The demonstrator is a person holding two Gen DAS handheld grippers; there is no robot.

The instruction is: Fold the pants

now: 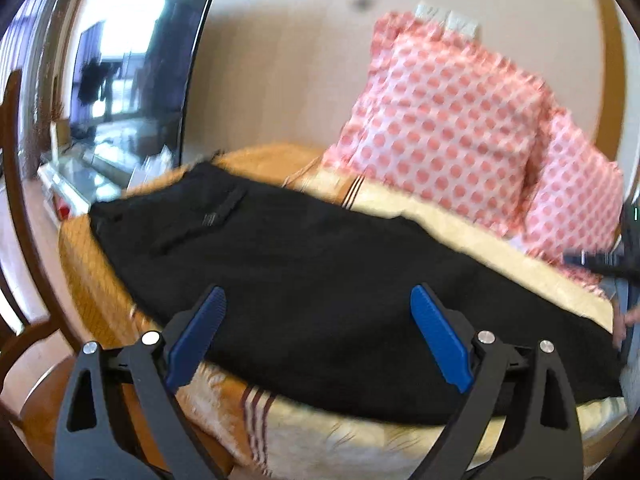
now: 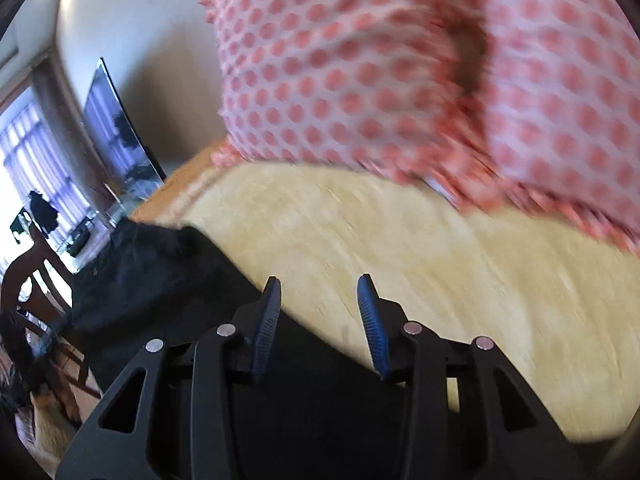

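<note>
Black pants (image 1: 304,276) lie stretched flat across a cream and orange blanket (image 1: 472,232) on a sofa, waistband and pocket at the far left. My left gripper (image 1: 318,300) is open wide and empty, hovering just above the middle of the pants near their front edge. In the right wrist view the pants (image 2: 160,280) run from the left under my right gripper (image 2: 319,290), which is open with a moderate gap and empty, over the pants' far edge where it meets the blanket (image 2: 440,264).
Two pink polka-dot pillows (image 1: 448,120) lean on the wall behind the blanket and fill the top of the right wrist view (image 2: 400,80). A TV (image 1: 160,80) on a glass stand is at the far left. A wooden chair (image 2: 36,280) stands left of the sofa.
</note>
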